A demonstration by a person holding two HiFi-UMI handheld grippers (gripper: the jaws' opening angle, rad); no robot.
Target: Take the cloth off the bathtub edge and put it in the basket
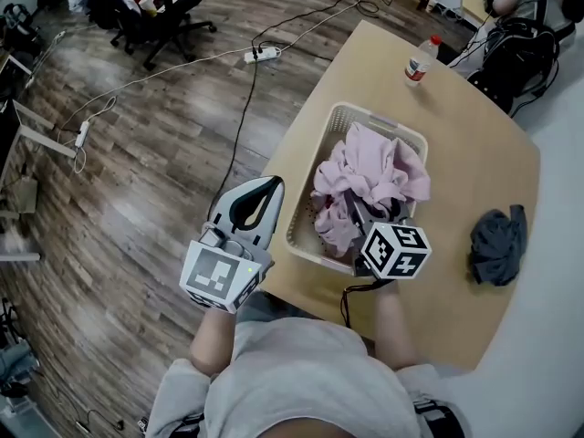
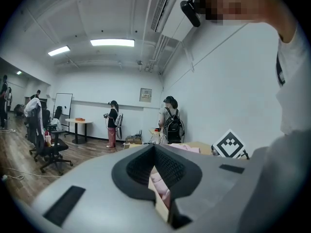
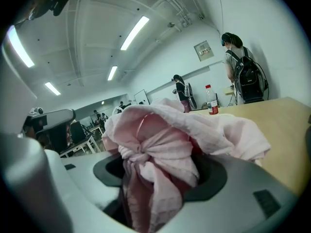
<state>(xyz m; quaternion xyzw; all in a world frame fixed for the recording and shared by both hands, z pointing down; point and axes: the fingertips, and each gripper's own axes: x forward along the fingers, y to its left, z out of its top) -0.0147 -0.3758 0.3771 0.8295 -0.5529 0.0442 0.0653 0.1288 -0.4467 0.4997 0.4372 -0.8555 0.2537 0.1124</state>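
Head view, from the far left: an office chair [image 1: 151,12] stands on the wooden floor [image 1: 137,162], its seat heaped with things too small to name. A power strip [image 1: 262,54] lies to its right, with cables trailing away.

Nearer, the left gripper [image 1: 267,190] hangs off the table's left edge, over the floor. Its tips meet, with an oval gap behind them. The left gripper view shows nothing gripped there, only a sliver of basket and pink fabric beyond, seen through the slit.

To its right the pale basket [image 1: 339,117] sits on the wooden table [image 1: 474,153], near the table's left edge. The pink cloth [image 1: 370,172] is heaped inside it, rising above the rim and hiding most of the basket's inside and its right wall.

The right gripper [image 1: 359,217] reaches into the near side of that heap. Its marker cube [image 1: 394,249] covers the handle, and the folds bury its jaws. The right gripper view shows them standing wide, with a knotted bunch of the cloth filling the space between and gripped by the pads. The cloth blocks the tips from sight. Whether the cloth's underside rests on the basket floor cannot be told.

Further right a dark grey cloth [image 1: 497,243] lies crumpled on the table, apart from the basket. On the table's far side a bottle [image 1: 421,60] stands upright. A seated person [image 1: 529,16] at the far right corner is cut off by the frame.
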